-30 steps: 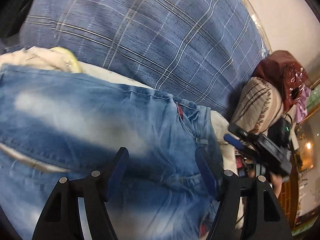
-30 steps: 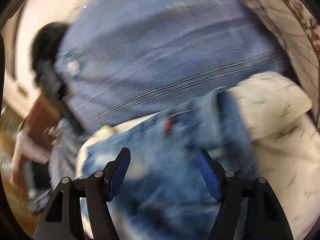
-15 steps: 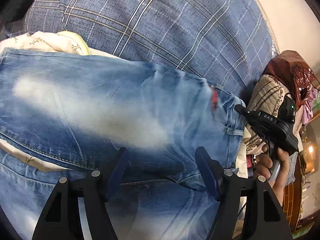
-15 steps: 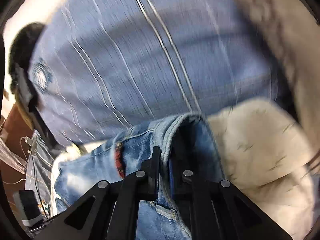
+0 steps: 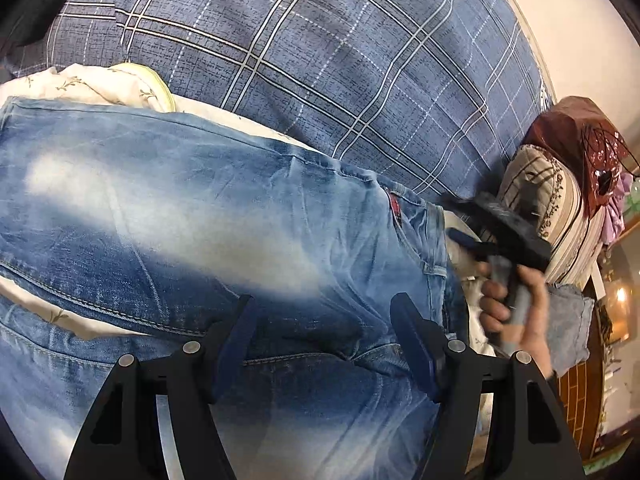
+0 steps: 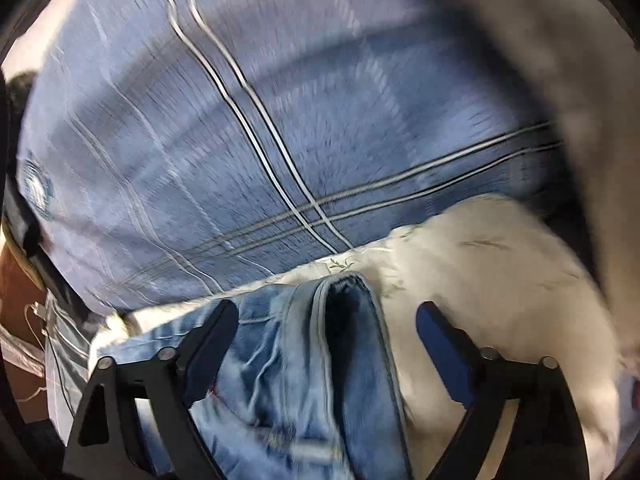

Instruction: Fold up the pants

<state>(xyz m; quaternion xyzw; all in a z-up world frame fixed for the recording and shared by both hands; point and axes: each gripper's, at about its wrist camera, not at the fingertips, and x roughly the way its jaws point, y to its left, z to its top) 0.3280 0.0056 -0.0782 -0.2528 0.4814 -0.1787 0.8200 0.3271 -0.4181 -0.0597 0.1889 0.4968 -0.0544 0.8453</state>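
Faded blue jeans (image 5: 208, 216) lie across a cream floral cloth (image 5: 100, 84) on a blue plaid bedspread (image 5: 340, 60). My left gripper (image 5: 324, 332) is open and empty, just above the jeans near the crotch seam. The right gripper shows in the left wrist view (image 5: 496, 228) beside the waistband end, held in a hand. In the right wrist view my right gripper (image 6: 326, 332) is open, with the waistband end of the jeans (image 6: 316, 360) lying loose between its fingers.
A striped pillow (image 5: 548, 208) and a dark red bag (image 5: 580, 144) sit at the right end of the bed, near a cream wall (image 5: 568, 12). The cream cloth (image 6: 480, 272) bulges up right of the waistband. The plaid bedspread (image 6: 240, 120) stretches behind.
My right gripper was shut on the waistband half a second ago; it has opened and let go. The left gripper stays open over the jeans, shifted a little.
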